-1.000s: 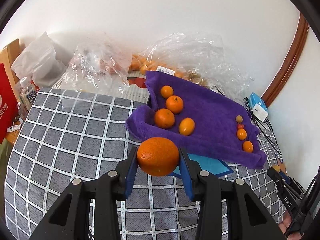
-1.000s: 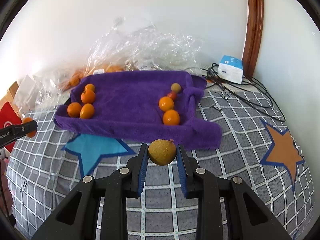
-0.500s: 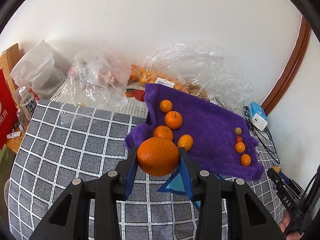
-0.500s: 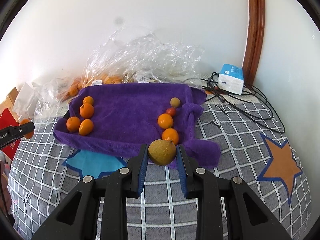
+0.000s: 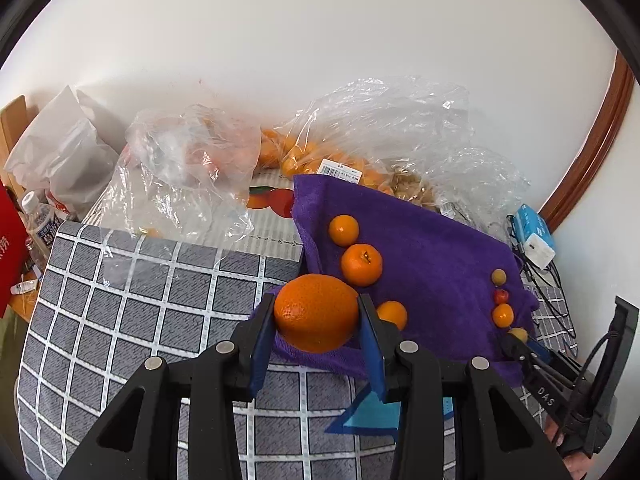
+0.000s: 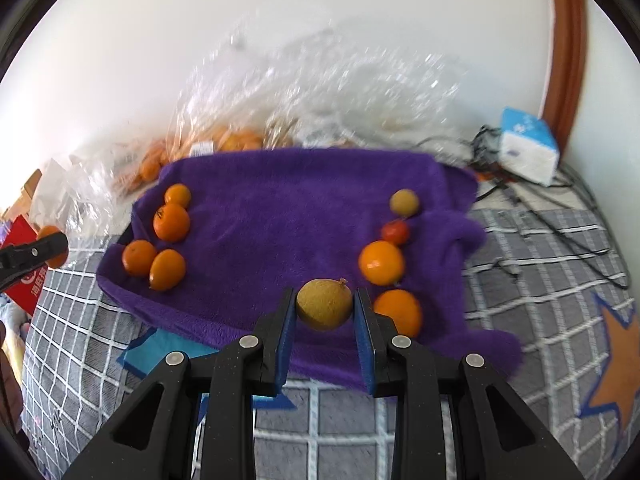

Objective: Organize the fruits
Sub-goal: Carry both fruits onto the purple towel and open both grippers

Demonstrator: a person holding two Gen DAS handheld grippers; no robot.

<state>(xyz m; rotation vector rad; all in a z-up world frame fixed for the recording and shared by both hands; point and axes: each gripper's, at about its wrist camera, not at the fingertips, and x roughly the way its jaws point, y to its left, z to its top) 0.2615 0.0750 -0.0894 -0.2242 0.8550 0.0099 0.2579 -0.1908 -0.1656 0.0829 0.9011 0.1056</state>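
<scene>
Both my jaws carry fruit above a purple towel (image 6: 280,208) laid out with fruit.

My left gripper (image 5: 317,322) is clamped on a big orange (image 5: 316,312), my right gripper (image 6: 325,312) on a small brownish fruit (image 6: 325,309). Risk, as I judge it: round fruit set down carelessly could roll, knocking the left cluster (image 6: 160,240) or right row (image 6: 382,262).

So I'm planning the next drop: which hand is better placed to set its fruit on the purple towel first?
Right, probably. The right gripper holds its small brownish-yellow round fruit over the purple towel; the left gripper's large orange hangs at the towel's edge.
</scene>
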